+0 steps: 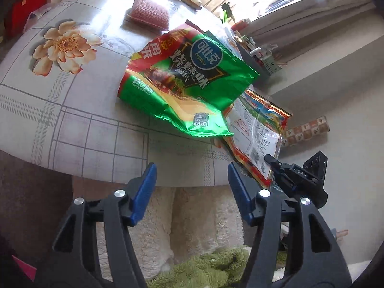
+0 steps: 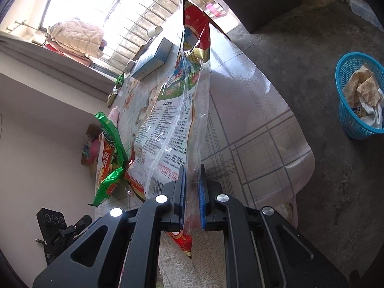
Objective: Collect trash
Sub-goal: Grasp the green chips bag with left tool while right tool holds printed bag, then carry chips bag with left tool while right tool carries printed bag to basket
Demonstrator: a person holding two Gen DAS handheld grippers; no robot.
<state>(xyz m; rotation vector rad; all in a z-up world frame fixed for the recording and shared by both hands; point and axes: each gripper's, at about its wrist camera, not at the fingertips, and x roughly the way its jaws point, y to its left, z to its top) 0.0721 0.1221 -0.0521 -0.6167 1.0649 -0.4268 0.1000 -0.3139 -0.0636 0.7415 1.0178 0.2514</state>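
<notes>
The table (image 1: 79, 129), covered with a flowered checked cloth, is my landmark. The left gripper (image 1: 192, 180) hangs just off the near edge of the table, its blue pads spread apart with nothing between them. On the table beyond it lies a green snack bag (image 1: 184, 81), crumpled, reaching toward the right edge of the table. Partly under this bag, and over that edge, is a clear-and-red food bag (image 1: 259, 134). The right gripper (image 2: 192, 192) is clenched on the lower part of this food bag (image 2: 168, 120), which stands up from the pads above the table (image 2: 259, 129); the green bag (image 2: 110, 158) is just to its left here. On the floor, well apart from the table, stands a blue basket (image 2: 348, 120) that has crumpled paper inside. Farther back on the table lies a pink sponge (image 1: 150, 12).
</notes>
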